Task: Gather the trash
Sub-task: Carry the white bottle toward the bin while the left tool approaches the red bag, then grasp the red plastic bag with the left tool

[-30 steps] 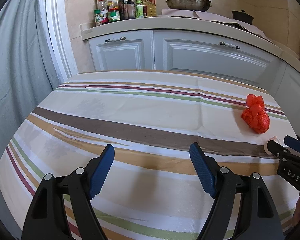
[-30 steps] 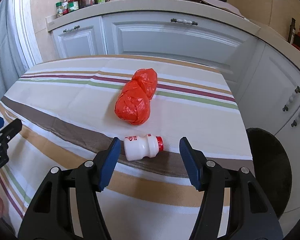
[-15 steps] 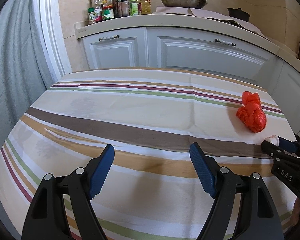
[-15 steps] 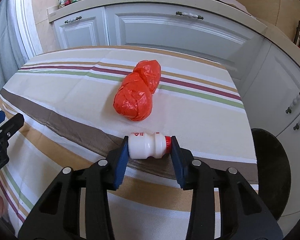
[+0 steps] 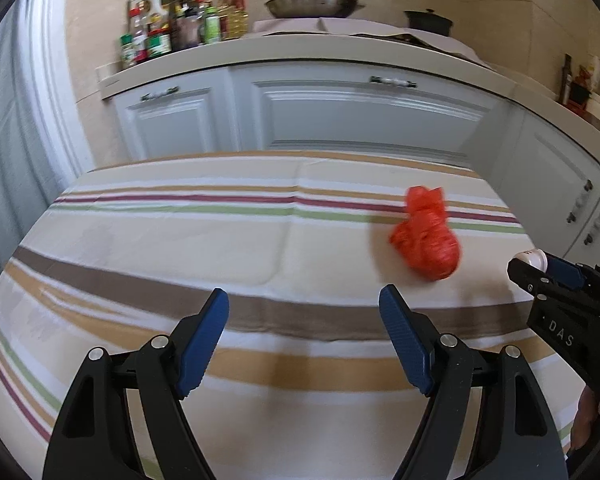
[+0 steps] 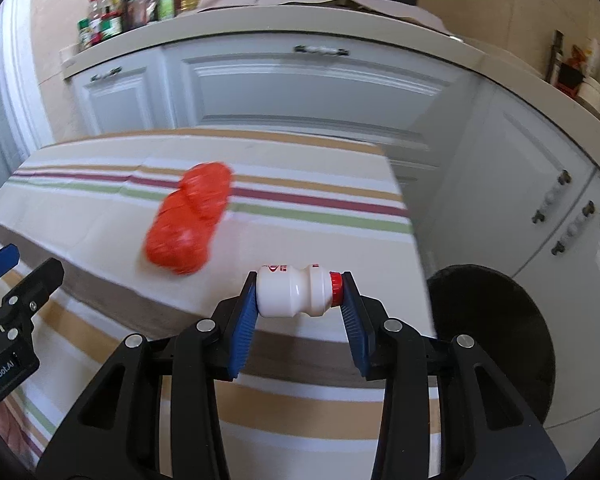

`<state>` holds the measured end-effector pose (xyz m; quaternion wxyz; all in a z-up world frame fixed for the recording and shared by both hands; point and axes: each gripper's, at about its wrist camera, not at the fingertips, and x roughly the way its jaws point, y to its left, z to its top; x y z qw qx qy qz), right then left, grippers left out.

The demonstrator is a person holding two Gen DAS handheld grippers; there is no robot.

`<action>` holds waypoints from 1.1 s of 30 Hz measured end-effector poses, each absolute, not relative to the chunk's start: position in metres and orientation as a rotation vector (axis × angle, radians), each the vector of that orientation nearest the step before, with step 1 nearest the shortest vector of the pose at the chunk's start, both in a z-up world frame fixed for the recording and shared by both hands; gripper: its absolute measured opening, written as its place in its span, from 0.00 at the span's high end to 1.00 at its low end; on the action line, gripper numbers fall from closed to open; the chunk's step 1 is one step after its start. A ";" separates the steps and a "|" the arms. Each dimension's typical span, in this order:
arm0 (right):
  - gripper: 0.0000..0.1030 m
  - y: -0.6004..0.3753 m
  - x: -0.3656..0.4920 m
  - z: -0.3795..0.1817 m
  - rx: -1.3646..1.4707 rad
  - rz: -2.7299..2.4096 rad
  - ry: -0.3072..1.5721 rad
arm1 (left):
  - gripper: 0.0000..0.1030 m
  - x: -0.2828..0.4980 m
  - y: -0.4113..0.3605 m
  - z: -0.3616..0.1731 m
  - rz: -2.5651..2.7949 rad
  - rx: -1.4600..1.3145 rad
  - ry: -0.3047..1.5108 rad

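Over on the left, the left gripper [image 5: 304,336] hangs above the striped tablecloth [image 5: 180,248] with its blue pads spread wide and nothing between them. Ahead of it and toward the right lies the crumpled red plastic bag [image 5: 426,246], knotted up, alone on the cloth near the table's right side; what is inside it cannot be seen.

Further right, the right gripper [image 6: 300,300] is clenched on the small white bottle [image 6: 294,290], gripping it end to end: one pad against its base, the other against the red cap [image 6: 335,289]. The bottle lies sideways in the grip and looks to be lifted clear of the cloth, close to the table's right edge. Whether it is empty cannot be told.

Past that edge, down on the floor by the white cabinets [image 6: 540,208], sits a round dark bin [image 6: 496,340], which I take for the trash can; its inside shows only black, so any contents are hidden.

So the step in hand seems to be carrying the bottle to the bin. The next move calls for swinging it rightward past the table edge, over the bin's mouth, and only then loosening the pads. The red bag would be left to collect afterwards, and the idle left claw is well placed for it.
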<state>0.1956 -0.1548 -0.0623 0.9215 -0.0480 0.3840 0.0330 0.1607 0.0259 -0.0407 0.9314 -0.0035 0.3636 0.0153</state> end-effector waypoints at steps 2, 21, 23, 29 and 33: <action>0.62 -0.163 0.198 -0.060 -0.090 0.052 0.784 | 0.27 0.166 0.015 -0.039 0.012 0.000 0.739; 0.62 -0.236 0.221 -0.062 -0.016 -0.066 0.776 | 0.27 0.220 -0.042 -0.051 -0.077 0.041 0.780; 0.62 -0.239 0.223 -0.064 -0.011 -0.070 0.778 | 0.27 0.226 -0.044 -0.054 -0.079 0.039 0.790; 0.62 -0.245 0.227 -0.067 -0.002 -0.069 0.783 | 0.27 0.236 -0.049 -0.058 -0.095 0.031 0.814; 0.62 -0.246 0.228 -0.068 0.005 -0.066 0.782 | 0.27 0.239 -0.052 -0.060 -0.107 0.036 0.821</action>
